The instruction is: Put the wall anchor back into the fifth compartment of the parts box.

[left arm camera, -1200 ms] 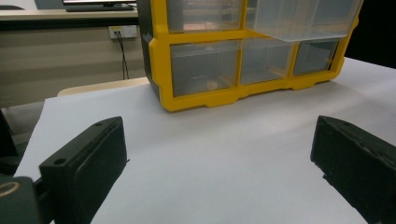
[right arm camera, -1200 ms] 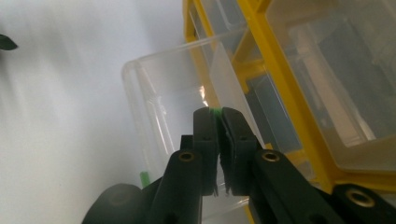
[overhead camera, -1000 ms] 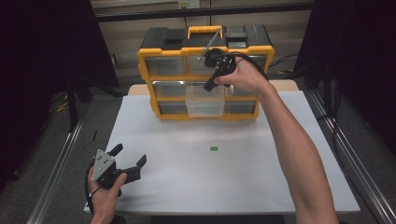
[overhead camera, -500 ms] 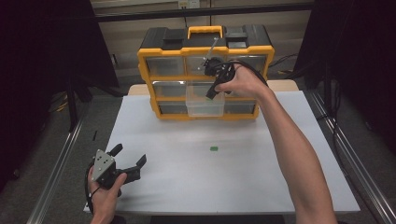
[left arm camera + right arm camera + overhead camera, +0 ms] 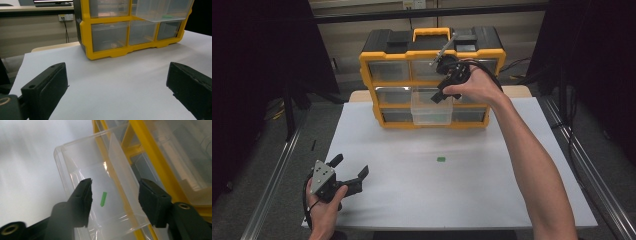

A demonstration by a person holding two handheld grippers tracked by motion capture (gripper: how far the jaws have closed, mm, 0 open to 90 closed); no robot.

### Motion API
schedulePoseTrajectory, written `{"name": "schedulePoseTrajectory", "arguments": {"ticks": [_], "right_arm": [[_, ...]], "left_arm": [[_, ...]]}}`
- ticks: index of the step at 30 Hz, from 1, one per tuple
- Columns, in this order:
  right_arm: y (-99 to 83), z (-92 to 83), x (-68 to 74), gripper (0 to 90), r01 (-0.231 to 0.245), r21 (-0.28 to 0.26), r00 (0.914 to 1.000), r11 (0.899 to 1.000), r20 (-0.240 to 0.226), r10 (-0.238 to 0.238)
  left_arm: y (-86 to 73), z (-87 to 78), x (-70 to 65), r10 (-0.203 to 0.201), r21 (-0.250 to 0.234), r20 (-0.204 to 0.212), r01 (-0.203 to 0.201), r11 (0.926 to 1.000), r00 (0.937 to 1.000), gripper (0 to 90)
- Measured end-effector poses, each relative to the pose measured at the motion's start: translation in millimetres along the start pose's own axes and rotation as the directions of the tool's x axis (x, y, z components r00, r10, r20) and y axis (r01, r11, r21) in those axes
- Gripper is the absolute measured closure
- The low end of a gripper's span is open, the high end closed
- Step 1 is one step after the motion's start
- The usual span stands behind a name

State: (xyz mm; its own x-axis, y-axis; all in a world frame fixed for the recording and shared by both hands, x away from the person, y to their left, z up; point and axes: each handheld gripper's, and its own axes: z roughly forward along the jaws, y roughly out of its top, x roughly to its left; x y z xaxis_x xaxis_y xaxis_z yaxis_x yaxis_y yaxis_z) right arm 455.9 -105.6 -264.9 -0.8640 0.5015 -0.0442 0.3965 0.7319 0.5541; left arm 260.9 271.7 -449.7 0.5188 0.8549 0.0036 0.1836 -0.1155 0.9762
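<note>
My right gripper [image 5: 115, 202] has just been opening above the pulled-out clear drawer [image 5: 82, 165]; a green piece [image 5: 103, 198] lies inside. My left gripper [image 5: 346, 175] rests open, near left.

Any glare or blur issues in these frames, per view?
High view: dark surround, table evenly lit, sharp. Left gripper view: jaws soft up close, organizer in focus. Right gripper view: glare streaks on the clear drawer, white table washed out at left, green piece inside still readable between the open right gripper.
</note>
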Motion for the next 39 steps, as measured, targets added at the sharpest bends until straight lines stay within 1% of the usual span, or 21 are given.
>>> {"name": "schedulePoseTrajectory", "arguments": {"ticks": [1,2,4,7,8,9,10,13,17,18,20,23,24,25,27,30,34,36,37,38,39], "right_arm": [[-0.2,-4.5,0.3,37.4,0.003,-0.026,1.0000,1.000,-0.004,-0.003],[-0.2,-4.5,0.3,37.4,0.003,-0.026,1.0000,1.000,-0.004,-0.003],[-0.2,-9.2,1.2,31.0,-0.013,-0.054,0.9999,0.998,0.004,0.014],[-1.5,-16.4,2.4,20.9,-0.011,-0.095,0.9999,0.995,0.001,0.011],[-2.2,-18.5,3.0,16.2,0.002,-0.106,1.0000,0.994,-0.006,-0.003],[-3.1,-20.6,5.5,13.5,-0.002,-0.111,1.0000,0.994,-0.002,0.002],[-4.6,-23.0,8.7,11.8,0.020,-0.121,0.9998,0.992,-0.004,-0.021],[-9.9,-28.0,18.4,6.9,0.049,-0.143,0.9987,0.988,-0.003,-0.050],[-20.9,-35.4,32.3,4.8,0.100,-0.158,0.9948,0.982,-0.002,-0.102],[-24.9,-38.3,35.8,4.3,0.103,-0.166,0.9945,0.981,-0.001,-0.105],[-31.1,-42.5,40.2,4.5,0.111,-0.172,0.9935,0.979,-0.006,-0.113],[-42.6,-48.3,45.5,3.4,0.117,-0.175,0.9930,0.978,0.004,-0.118],[-46.6,-49.6,46.7,3.6,0.117,-0.173,0.9929,0.978,0.003,-0.119],[-50.7,-50.2,47.5,4.3,0.118,-0.171,0.9928,0.978,0.003,-0.119],[-59.4,-48.9,47.1,3.9,0.113,-0.165,0.9934,0.980,-0.002,-0.114],[-74.9,-43.3,44.7,3.9,0.089,-0.138,0.9959,0.987,-0.007,-0.090],[-94.3,-36.4,45.2,4.7,0.073,-0.127,0.9972,0.989,-0.008,-0.075],[-104.6,-29.6,45.1,4.2,0.064,-0.098,0.9977,0.993,-0.017,-0.065],[-109.1,-25.7,44.8,4.9,0.056,-0.078,0.9980,0.995,-0.024,-0.058],[-113.3,-21.6,44.6,5.6,0.054,-0.072,0.9980,0.996,-0.028,-0.056],[-116.4,-18.4,44.8,5.7,0.044,-0.064,0.9984,0.997,-0.032,-0.046]], "left_arm": [[0.1,0.0,-0.1,0.001,0.000,0.000,-0.001,1.0000,1.0000,3.7],[0.1,-0.1,-0.1,0.001,-0.001,0.001,-0.001,1.0000,1.0000,3.7],[0.0,0.0,0.0,0.000,0.000,0.001,0.000,1.0000,1.0000,3.7],[0.0,-0.1,0.4,0.003,0.004,-0.004,-0.003,1.0000,1.0000,3.7],[0.0,-0.1,0.4,0.001,0.004,-0.003,-0.001,1.0000,1.0000,3.6],[0.0,-0.5,0.8,0.007,0.006,-0.008,-0.007,1.0000,0.9999,3.7],[0.1,-0.6,0.7,0.007,0.005,-0.009,-0.007,1.0000,0.9999,3.6],[0.0,-0.5,0.2,0.002,0.005,-0.006,-0.002,1.0000,1.0000,3.7],[-0.1,0.0,-0.1,0.001,0.000,-0.001,-0.001,1.0000,1.0000,3.7],[0.0,0.0,0.1,0.005,0.001,-0.004,-0.005,1.0000,1.0000,3.6],[-0.3,0.3,-0.5,-0.004,0.003,-0.003,0.004,1.0000,1.0000,3.7],[-0.3,1.1,-0.8,-0.009,0.003,-0.006,0.009,1.0000,0.9999,3.6],[0.0,0.7,-1.1,-0.006,0.009,-0.017,0.007,0.9999,0.9998,3.7],[0.2,0.6,-0.4,0.006,0.013,-0.016,-0.006,0.9999,0.9999,3.7],[0.2,0.8,-0.7,0.009,0.015,-0.007,-0.009,0.9998,0.9999,3.6],[0.4,1.0,-0.8,0.009,0.013,-0.010,-0.009,0.9999,0.9999,3.6],[0.1,1.2,-0.7,0.002,0.013,-0.006,-0.001,0.9999,1.0000,3.6],[-0.1,1.6,-0.1,0.007,0.018,-0.011,-0.007,0.9998,0.9999,3.6],[-0.2,2.4,-0.3,-0.002,0.011,-0.002,0.002,0.9999,1.0000,3.6],[0.2,2.3,0.0,0.006,0.016,-0.007,-0.005,0.9999,1.0000,3.6],[0.4,2.6,-0.6,0.000,0.014,-0.003,0.000,0.9999,1.0000,3.6]]}}
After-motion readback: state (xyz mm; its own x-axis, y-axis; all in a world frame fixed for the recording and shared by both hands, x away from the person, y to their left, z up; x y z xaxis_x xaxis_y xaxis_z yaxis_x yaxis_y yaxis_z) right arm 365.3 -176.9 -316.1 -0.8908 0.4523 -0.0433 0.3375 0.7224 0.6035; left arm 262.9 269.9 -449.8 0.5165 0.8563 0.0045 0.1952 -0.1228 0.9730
